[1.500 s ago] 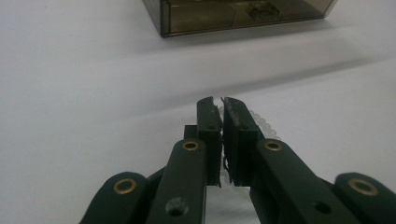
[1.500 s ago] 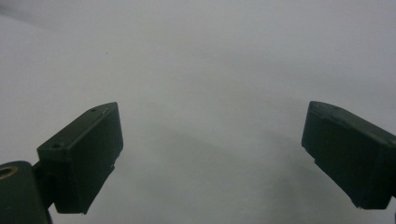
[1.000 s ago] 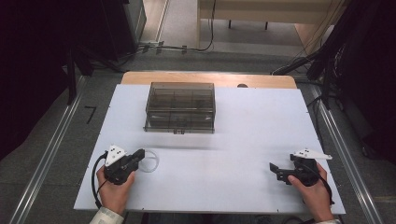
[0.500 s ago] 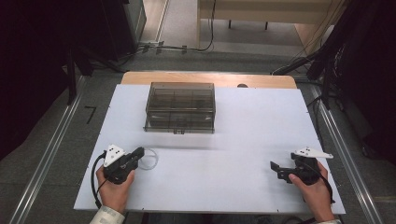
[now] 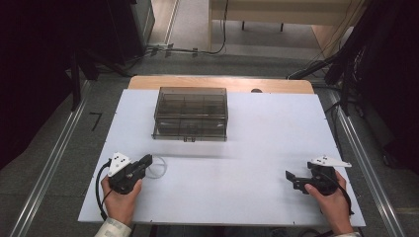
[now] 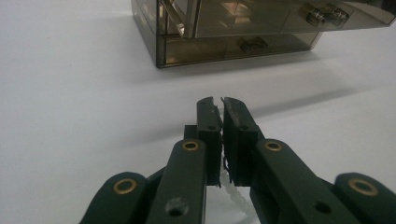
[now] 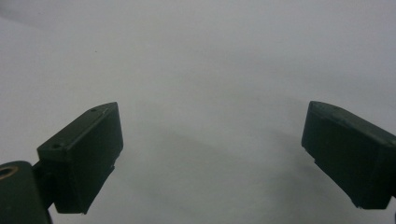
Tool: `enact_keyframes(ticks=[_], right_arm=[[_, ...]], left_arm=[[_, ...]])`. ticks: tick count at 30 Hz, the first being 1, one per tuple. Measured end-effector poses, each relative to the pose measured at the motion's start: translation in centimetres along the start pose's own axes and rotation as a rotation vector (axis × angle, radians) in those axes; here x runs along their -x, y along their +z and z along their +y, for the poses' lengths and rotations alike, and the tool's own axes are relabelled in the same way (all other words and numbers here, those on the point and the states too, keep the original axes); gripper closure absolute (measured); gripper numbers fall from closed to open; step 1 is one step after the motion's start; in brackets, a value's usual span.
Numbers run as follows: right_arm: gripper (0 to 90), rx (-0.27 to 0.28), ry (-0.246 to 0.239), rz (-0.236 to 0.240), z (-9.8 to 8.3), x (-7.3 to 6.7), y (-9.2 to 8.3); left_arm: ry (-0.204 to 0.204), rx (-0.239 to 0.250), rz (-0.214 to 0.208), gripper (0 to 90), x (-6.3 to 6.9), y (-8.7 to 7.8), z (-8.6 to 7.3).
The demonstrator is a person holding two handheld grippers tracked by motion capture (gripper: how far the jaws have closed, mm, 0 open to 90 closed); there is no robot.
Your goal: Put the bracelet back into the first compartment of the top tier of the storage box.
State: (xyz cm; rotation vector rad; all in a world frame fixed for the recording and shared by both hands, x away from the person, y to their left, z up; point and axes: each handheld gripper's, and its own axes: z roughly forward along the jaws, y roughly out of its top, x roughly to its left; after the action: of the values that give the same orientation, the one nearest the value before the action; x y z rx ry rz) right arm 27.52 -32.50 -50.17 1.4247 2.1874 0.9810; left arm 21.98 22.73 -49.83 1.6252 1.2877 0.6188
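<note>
A white table top [image 5: 247, 148] lies on a wooden bench, with grey floor, metal rails and dark equipment on both sides and cables on the floor beyond the far edge.

Item 1: a smoked, see-through compartment box [image 5: 190, 113] stands toward the far side of the table, left of centre, lid down, with small latches on its near face. In the left gripper view the same box [image 6: 243, 32] sits ahead of the jaws, well apart from them.

Item 2: the left gripper [image 5: 146, 161] rests near the front left corner, held in the person's left hand [image 5: 120, 200], pointing right and slightly away. Its jaws are drawn together on a thin, clear looped cord [image 5: 157, 168]. In the high view the loop lies on the table just beyond the jaw tips, touching them. In the left gripper view a pale, beaded or twisted strand [image 6: 233, 191] runs down between the closed pads of the left gripper [image 6: 221, 105]; what material it is cannot be told.

Item 3: the right gripper [image 5: 290, 178] sits near the front right corner in the person's right hand [image 5: 332, 202], pointing left. Its jaws stand wide apart with nothing between them; the right gripper view shows bare white table between the two pads of the right gripper [image 7: 212, 154].

The two grippers are well apart from each other.
</note>
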Motion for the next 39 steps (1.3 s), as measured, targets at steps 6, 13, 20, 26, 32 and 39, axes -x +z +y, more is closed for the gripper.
enact_keyframes(ticks=[6,13,20,26,32,39], right_arm=[[3.8,0.0,-0.003,0.003,0.0,-0.1,0.0],[3.8,-0.002,0.0,0.001,0.0,0.0,0.1],[3.8,-0.004,0.002,-0.001,0.1,0.0,0.1],[3.8,-0.004,0.001,-0.001,0.0,0.0,0.1],[3.8,-0.003,0.002,-0.001,0.0,0.1,0.1],[3.8,-0.01,0.001,-0.003,0.0,0.0,0.2]], left_arm=[[-0.002,0.024,0.005,86.9,0.0,-0.2,0.3],[-0.004,0.048,0.001,87.0,0.0,-0.5,0.4],[-0.003,0.078,-0.019,86.9,0.0,-0.8,0.6],[0.002,0.102,-0.037,88.6,0.3,-1.0,0.9],[0.006,0.107,-0.037,88.7,0.3,-1.2,1.0],[0.009,0.129,-0.042,88.7,0.4,-1.4,1.3]])
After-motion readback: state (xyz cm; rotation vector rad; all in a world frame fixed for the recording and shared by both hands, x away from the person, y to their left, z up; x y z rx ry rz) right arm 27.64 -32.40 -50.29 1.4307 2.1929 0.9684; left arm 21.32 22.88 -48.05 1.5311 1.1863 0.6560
